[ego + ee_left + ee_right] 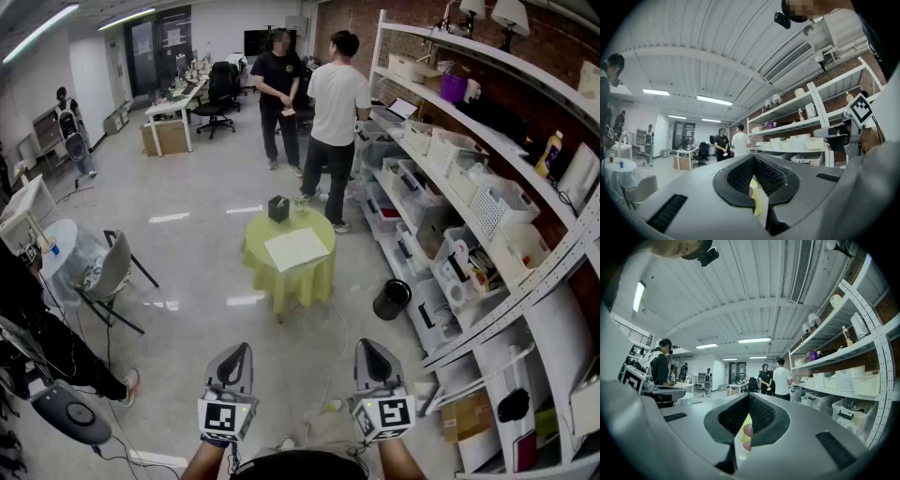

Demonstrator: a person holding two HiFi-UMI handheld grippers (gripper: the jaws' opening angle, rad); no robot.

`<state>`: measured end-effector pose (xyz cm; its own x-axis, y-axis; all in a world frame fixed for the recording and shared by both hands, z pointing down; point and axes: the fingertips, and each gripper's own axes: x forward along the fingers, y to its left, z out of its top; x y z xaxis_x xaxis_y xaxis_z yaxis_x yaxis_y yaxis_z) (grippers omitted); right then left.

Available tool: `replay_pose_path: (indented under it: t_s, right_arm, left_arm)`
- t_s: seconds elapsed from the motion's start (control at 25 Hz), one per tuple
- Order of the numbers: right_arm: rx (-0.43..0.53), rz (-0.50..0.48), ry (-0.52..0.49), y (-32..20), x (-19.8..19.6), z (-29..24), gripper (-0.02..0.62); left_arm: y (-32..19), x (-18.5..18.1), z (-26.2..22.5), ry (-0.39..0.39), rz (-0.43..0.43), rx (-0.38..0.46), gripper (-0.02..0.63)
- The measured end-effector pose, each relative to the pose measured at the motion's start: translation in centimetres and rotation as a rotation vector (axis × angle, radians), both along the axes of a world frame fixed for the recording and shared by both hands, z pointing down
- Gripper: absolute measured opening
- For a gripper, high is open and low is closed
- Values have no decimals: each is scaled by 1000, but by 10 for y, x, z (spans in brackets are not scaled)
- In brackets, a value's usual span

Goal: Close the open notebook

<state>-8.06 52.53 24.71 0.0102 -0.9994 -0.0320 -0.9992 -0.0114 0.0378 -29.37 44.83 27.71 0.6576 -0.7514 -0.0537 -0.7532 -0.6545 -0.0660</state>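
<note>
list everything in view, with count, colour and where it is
round table: one, yellow-green cloth, middle of the floor
open notebook: one, white pages, on the table
small box: one, black, far edge of the table
person in black top: one, standing beyond the table
person in white top: one, standing beside the first, near the shelves
bin: one, black, on the floor by the shelves
shelving: one run, white, along the right wall
chair: one, pale, left of the table
left gripper: one, grey, shut, nothing held
right gripper: one, grey, shut, nothing held
</note>
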Motion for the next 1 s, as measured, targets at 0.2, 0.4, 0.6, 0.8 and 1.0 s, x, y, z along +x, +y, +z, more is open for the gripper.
replay_pose_path:
  t_s: [0.2,0.4,0.6,0.8,1.0]
  right_arm:
    - [31,-55,7,6,-12,-2,-3]
    - [31,-63,32,21,-11,0,-2]
    - [36,-100,75,32,-12,3,-2]
    - [-7,-128,60,36,-12,12,-2]
    - [-26,-77,29,44,-3,20,-2]
  left_arm:
    - [5,-4,-9,-25,-14,37,18]
    - [20,-21,-4,-28,-33,28,18]
    - [29,-25,1,-43,-51,17,18]
    - [35,-21,-2,-49,-44,28,18]
    - [39,-16,3,-53,-20,20,18]
